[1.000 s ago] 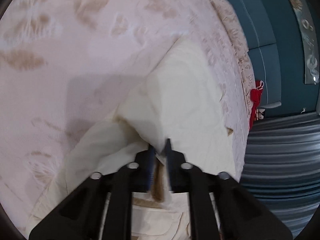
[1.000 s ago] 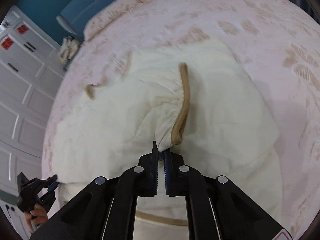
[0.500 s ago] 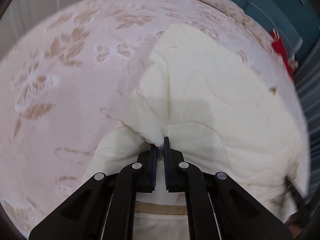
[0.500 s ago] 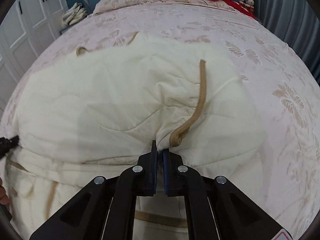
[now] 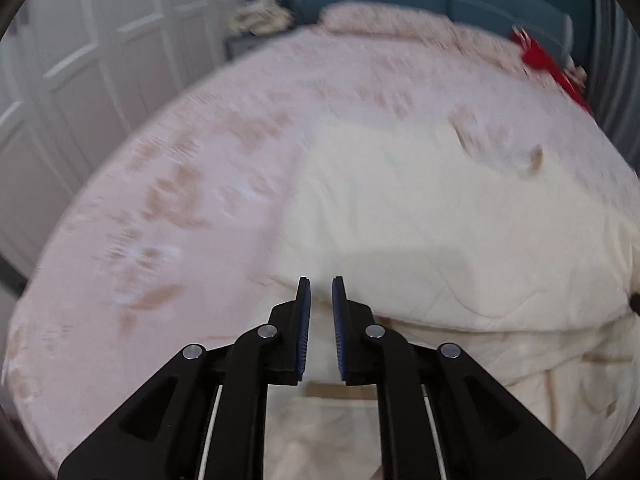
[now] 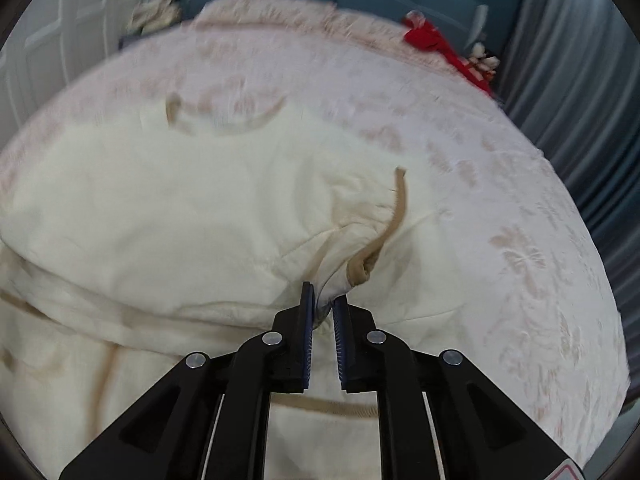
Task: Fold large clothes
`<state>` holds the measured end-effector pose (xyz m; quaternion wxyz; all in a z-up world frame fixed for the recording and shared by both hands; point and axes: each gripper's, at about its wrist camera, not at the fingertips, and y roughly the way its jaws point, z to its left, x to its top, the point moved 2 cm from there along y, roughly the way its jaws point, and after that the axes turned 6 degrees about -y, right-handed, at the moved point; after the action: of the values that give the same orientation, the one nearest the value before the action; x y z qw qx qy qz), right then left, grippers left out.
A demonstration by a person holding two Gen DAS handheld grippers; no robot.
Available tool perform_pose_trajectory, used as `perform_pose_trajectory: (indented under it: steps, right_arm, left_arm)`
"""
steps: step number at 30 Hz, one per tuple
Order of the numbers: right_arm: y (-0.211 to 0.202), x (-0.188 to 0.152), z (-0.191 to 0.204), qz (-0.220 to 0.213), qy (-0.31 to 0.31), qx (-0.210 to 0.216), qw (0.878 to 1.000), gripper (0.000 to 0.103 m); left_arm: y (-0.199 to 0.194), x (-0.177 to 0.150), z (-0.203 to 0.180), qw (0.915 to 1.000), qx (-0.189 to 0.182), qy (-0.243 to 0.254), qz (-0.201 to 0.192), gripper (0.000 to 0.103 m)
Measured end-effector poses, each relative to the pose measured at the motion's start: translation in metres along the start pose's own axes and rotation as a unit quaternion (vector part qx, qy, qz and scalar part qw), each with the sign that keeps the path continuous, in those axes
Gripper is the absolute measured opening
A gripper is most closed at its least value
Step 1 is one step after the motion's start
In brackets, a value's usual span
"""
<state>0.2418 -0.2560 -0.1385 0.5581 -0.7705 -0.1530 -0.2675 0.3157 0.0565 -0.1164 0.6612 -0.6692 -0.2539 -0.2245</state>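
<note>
garment: cream quilted padded coat (image 6: 168,208), folded over on pink flowered bedspread (image 5: 168,184)
left gripper (image 5: 321,292): parted, empty, fold laid ahead
right gripper (image 6: 323,300): slightly parted, a cuff fold between, whether pinched unclear

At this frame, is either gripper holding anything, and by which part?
Left gripper: open, nothing between its fingers. Right gripper: jaws parted, a bunched fold of the cream garment beside its tan strap sits between them; firm grip unclear.

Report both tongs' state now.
Left tongs: open, holding nothing.
Right tongs: parted slightly, cream garment fold between them.
</note>
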Motion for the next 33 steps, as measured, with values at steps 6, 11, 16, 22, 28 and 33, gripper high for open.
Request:
perform_pose_trajectory:
  steps: [6, 11, 16, 22, 28, 33]
  right_arm:
    - [0.000, 0.027, 0.046, -0.009, 0.019, 0.073, 0.997, 0.016]
    - [0.003, 0.028, 0.051, -0.012, 0.039, 0.059, 0.997, 0.015]
    - [-0.065, 0.021, 0.005, -0.109, 0.128, 0.024, 0.986, 0.018]
    - [-0.061, 0.029, 0.024, -0.103, 0.079, 0.032, 0.991, 0.008]
    - [-0.081, 0.031, 0.033, -0.128, 0.066, 0.039, 0.989, 0.013]
    - [-0.104, 0.021, 0.000, -0.154, 0.067, -0.062, 0.984, 0.039]
  left_arm:
    - [0.012, 0.023, -0.020, 0.9999, -0.014, -0.005, 0.002, 0.011]
    - [0.071, -0.011, -0.039, 0.9971, -0.004, 0.018, 0.074, 0.011]
    - [0.082, -0.027, -0.035, 0.9979, -0.007, 0.019, 0.061, 0.010]
    - [0.083, -0.029, -0.035, 0.9985, -0.003, 0.018, 0.052, 0.010]
    - [0.084, -0.035, -0.039, 0.9989, 0.006, 0.031, 0.035, 0.010]
    - [0.085, -0.037, -0.037, 0.9992, 0.002, 0.026, 0.030, 0.010]
